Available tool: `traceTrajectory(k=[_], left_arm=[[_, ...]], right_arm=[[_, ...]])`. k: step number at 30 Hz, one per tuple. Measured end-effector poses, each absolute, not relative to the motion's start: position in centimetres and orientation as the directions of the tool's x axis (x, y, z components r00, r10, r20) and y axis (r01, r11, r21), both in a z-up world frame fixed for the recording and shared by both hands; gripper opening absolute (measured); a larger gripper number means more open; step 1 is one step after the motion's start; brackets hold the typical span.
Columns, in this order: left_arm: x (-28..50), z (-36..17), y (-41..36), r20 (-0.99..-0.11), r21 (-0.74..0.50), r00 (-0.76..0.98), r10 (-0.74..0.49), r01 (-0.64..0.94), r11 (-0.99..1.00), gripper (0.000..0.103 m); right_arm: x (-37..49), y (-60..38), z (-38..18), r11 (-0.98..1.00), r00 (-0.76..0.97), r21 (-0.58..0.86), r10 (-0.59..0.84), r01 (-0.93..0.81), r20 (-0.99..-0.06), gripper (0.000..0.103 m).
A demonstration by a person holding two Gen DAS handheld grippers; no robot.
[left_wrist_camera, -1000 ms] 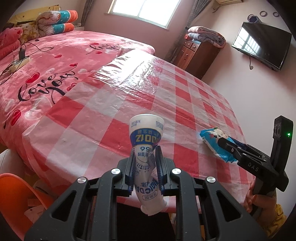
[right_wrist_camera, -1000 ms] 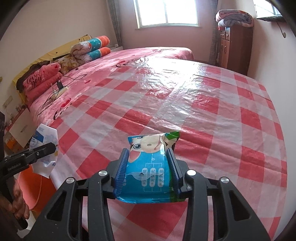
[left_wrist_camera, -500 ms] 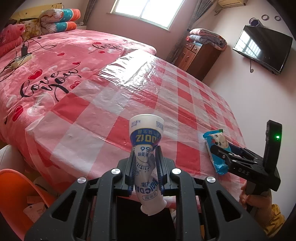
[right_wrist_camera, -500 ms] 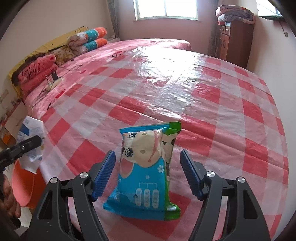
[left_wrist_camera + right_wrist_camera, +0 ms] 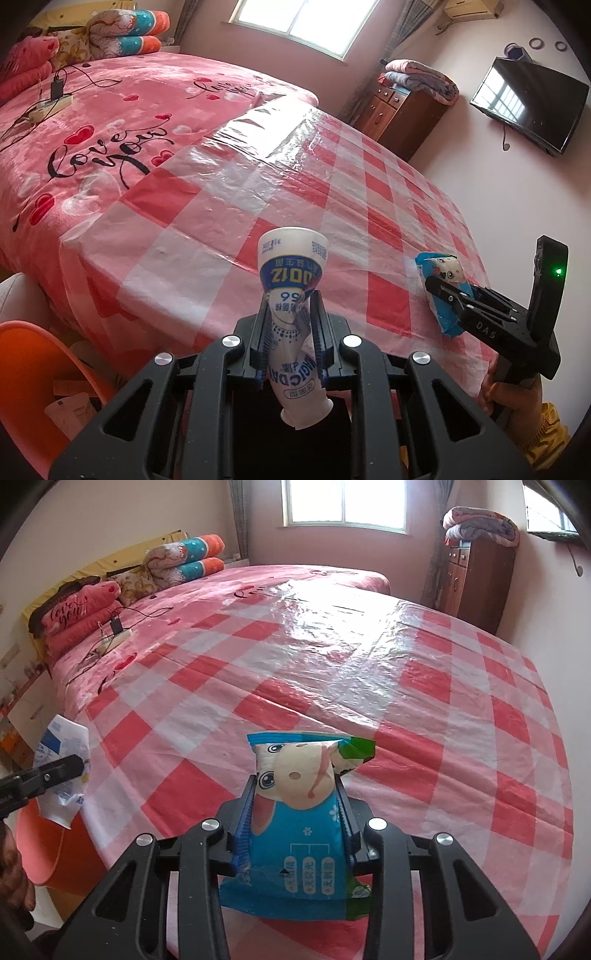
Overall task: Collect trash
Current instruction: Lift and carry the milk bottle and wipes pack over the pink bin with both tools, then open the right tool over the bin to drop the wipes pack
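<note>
The left tool (image 5: 290, 325) is closed on a crushed white and blue paper cup (image 5: 293, 306), its two blue-lined fingers (image 5: 258, 332) pinching the cup at its squashed waist. The cup points its open mouth forward and slightly up, with its base hanging back toward the camera between the black arms of the tool. It is held in the air above the near edge of the bed (image 5: 147, 122), over the red and white checked plastic sheet (image 5: 280, 184) that covers the foot end.

The right tool (image 5: 295, 808) is closed on a blue snack packet (image 5: 295, 834) printed with a cartoon animal face. The fingers (image 5: 245, 823) press in on both long sides of the packet, which stands up between them with its green corner at the top right. In the left wrist view the same packet (image 5: 439, 291) shows at the right, gripped by the right tool (image 5: 448, 299) above the checked sheet near the bed's corner. Whether its lower end touches the sheet cannot be told.

An orange bin (image 5: 48, 849) stands on the floor just beside the bed's near left edge, and in the right wrist view the cup (image 5: 62, 768) hangs just above its rim. Paper scraps (image 5: 70, 410) lie inside the bin (image 5: 33, 354).

Further back on the bed are a power strip with a charger (image 5: 51, 99) and rolled blankets (image 5: 122, 33). A wooden cabinet (image 5: 399, 107) stands by the far wall with a folded blanket on top, and a television (image 5: 528, 103) hangs on the wall.
</note>
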State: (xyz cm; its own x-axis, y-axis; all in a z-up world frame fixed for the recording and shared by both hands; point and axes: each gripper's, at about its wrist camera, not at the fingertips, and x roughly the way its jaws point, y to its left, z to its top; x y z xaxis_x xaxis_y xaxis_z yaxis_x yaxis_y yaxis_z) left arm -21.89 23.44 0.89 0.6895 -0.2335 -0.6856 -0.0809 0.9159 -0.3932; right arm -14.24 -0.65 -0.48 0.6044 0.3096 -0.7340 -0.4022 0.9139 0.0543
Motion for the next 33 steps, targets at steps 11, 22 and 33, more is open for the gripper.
traceTrajectory(k=[11,22,33], left_arm=[[-23.2,1.5,25.4,-0.671,-0.398,0.712,-0.208,-0.11,0.911,0.022],[-26.4,1.0,30.1,-0.699,-0.363,0.708,-0.101,-0.229,0.903,0.022],[-31.8,-0.5,35.8,-0.747,-0.311,0.664,0.028,-0.387,0.868,0.022]], right_arm=[[-15.6,2.9,2.0,0.863,0.567,0.102,0.409,-0.495,-0.715,0.039],[-19.0,11.5,3.5,0.709,0.414,0.172,0.571,-0.684,-0.709,0.039],[-23.3,20.7,2.1,0.518,0.209,0.211,0.636,-0.829,-0.743,0.039]])
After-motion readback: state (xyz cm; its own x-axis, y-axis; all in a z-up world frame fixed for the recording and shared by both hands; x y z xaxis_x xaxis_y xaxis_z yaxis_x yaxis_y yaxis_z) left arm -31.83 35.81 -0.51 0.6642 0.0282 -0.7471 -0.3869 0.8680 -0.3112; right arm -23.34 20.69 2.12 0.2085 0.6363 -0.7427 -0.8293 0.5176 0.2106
